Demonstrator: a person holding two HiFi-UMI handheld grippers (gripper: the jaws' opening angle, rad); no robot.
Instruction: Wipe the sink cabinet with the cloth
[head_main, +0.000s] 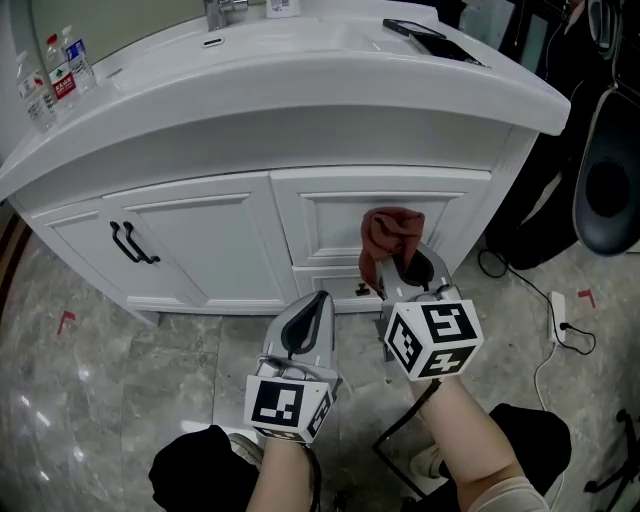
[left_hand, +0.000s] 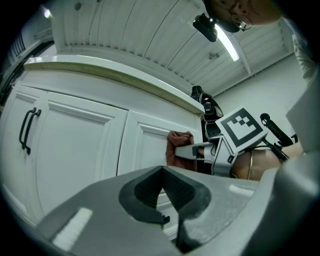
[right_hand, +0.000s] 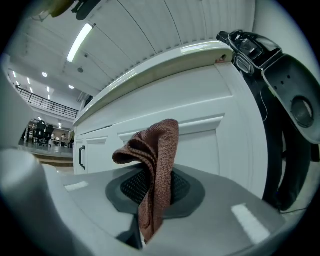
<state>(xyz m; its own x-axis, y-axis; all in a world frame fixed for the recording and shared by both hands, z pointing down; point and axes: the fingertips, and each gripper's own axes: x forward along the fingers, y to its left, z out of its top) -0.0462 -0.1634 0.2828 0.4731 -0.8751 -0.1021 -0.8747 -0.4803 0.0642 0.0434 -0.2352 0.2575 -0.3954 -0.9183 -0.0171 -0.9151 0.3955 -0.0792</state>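
Observation:
A reddish-brown cloth (head_main: 392, 238) is pinched in my right gripper (head_main: 408, 268), its loose end bunched against the right door panel of the white sink cabinet (head_main: 230, 235). From the right gripper view the cloth (right_hand: 152, 167) stands up out of the shut jaws in front of the cabinet door (right_hand: 210, 145). My left gripper (head_main: 305, 325) hangs lower and to the left, jaws shut with nothing between them, a little away from the cabinet. In the left gripper view the cloth (left_hand: 176, 148) and the right gripper (left_hand: 197, 151) show beyond its shut jaws.
The left cabinet door carries a black handle (head_main: 132, 245). The white countertop (head_main: 300, 70) overhangs the doors, with water bottles (head_main: 60, 78) at its left end and a dark phone (head_main: 432, 40) on top. A black chair (head_main: 605, 180) and a power strip (head_main: 560, 318) are at the right.

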